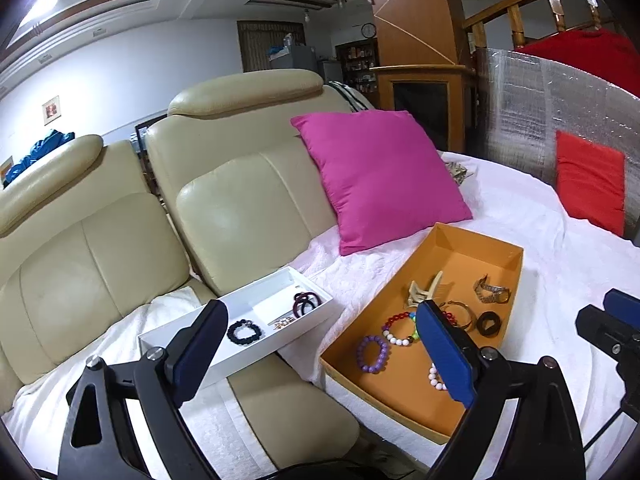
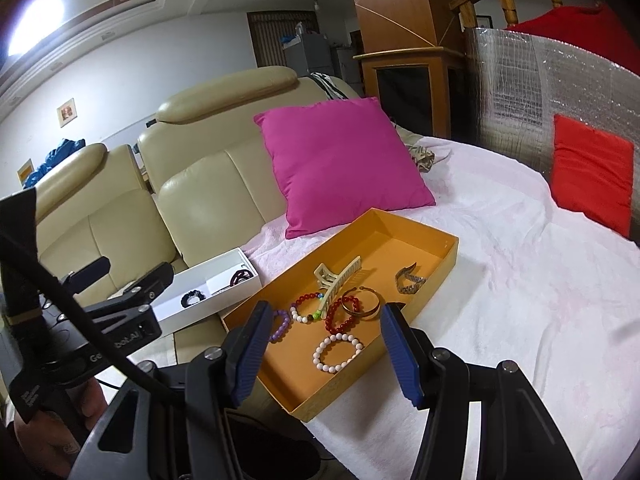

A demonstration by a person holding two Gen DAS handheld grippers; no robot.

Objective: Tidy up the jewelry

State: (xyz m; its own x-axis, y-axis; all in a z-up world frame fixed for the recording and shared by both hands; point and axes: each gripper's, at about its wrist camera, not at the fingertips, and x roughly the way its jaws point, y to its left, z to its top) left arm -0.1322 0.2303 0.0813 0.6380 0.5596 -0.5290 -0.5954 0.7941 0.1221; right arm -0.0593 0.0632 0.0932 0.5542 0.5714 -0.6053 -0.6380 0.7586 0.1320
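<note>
A home living room: cream leather sofa (image 1: 224, 208), pink cushion (image 1: 376, 176), wall clock (image 1: 368, 31) far, fridge (image 1: 298, 58) beyond

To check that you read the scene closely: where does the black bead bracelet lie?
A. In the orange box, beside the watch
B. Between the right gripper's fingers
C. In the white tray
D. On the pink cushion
C: the black bead bracelet lies on the floor of the white tray, apart from the orange box with the other bracelets; both grippers are open and hold nothing.
</note>
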